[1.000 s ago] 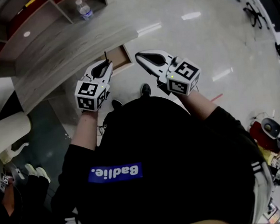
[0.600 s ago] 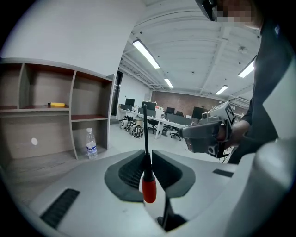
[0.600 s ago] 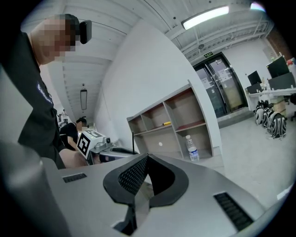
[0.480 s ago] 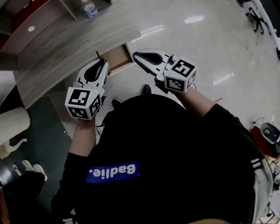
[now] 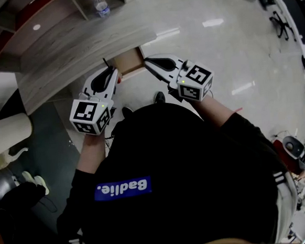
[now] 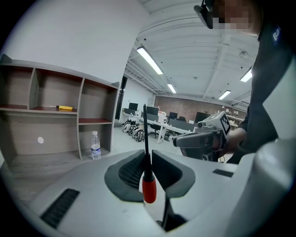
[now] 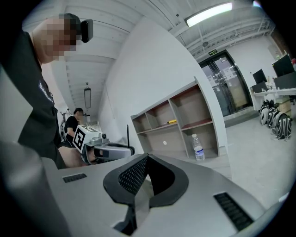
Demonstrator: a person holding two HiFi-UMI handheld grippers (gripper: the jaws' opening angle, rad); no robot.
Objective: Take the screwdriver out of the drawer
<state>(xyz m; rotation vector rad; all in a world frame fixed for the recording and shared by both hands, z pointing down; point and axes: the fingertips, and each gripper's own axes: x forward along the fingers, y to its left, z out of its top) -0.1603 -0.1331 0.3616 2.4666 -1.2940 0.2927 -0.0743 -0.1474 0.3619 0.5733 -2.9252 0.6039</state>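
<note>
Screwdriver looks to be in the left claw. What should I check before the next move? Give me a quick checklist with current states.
1. Grip: ok. The left claw is shut on the screwdriver, pads on the shaft just past the red handle.
2. Clear of the drawer: ok, it seems. No drawer wall shows around it.
3. Right claw free: ok. It is shut with nothing in it.
4. Claws apart: ok. A gap shows between them.
5. Drawer closed: not ok. It stands open.
</note>
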